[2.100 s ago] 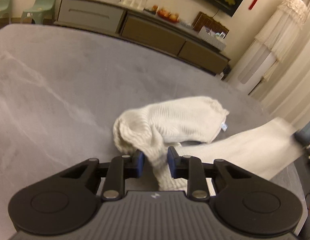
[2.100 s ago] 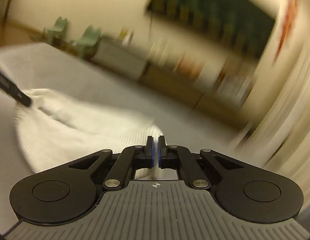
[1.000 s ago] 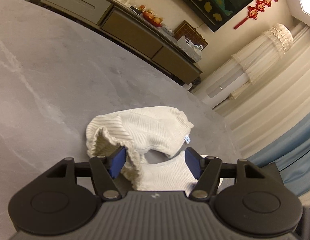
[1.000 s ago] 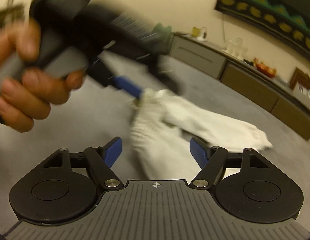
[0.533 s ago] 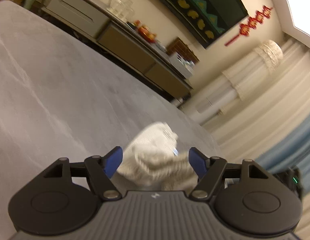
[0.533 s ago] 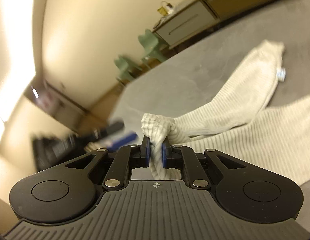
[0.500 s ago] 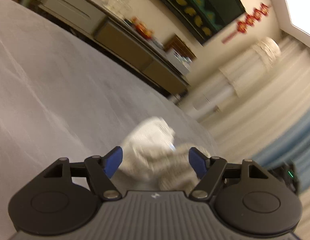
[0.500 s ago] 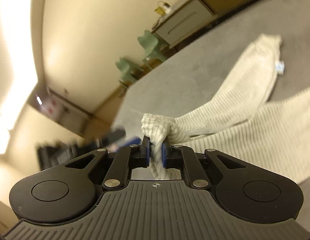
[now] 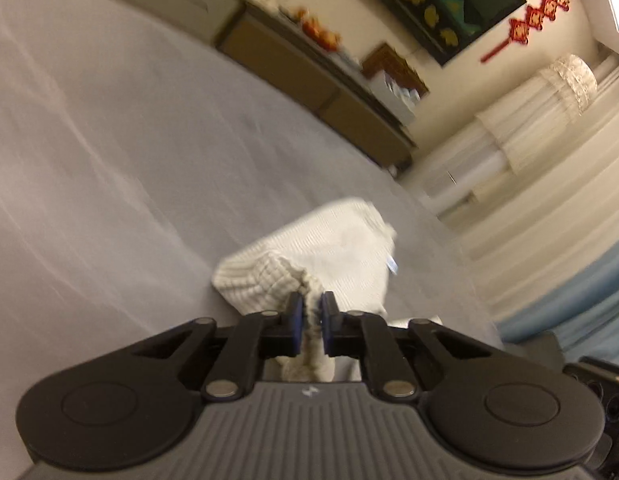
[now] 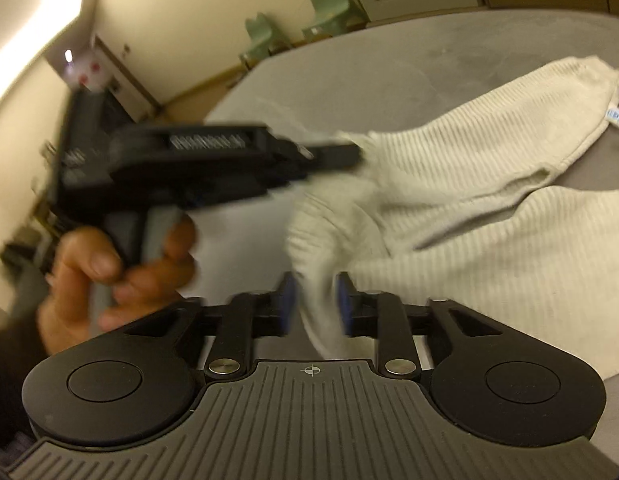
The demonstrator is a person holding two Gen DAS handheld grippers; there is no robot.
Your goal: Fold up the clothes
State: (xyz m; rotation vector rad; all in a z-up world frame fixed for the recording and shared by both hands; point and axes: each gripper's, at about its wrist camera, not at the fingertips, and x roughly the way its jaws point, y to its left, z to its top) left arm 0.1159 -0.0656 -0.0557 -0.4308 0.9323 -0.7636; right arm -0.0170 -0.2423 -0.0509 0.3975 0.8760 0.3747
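Bunching sweater [image 9: 309, 332] between left tongs [image 9: 309, 326]

Left tongs [image 9: 309, 318]: your blue-padded fingers [image 9: 296, 320] are pinched nearly together, with a bunch of ribbed cream knit clamped in the narrow gap. Tongs point forward and slightly down.

Left hand [image 10: 113, 276]: wrapped around the grey grip of the left tongs, fingers curled on the trigger, blurred; dark sleeve at the wrist.

Right tongs [image 10: 315, 304]: your blue-padded fingers [image 10: 287, 304] stand a little apart, a fold of knit hanging between them; whether the pads touch it cannot be told.
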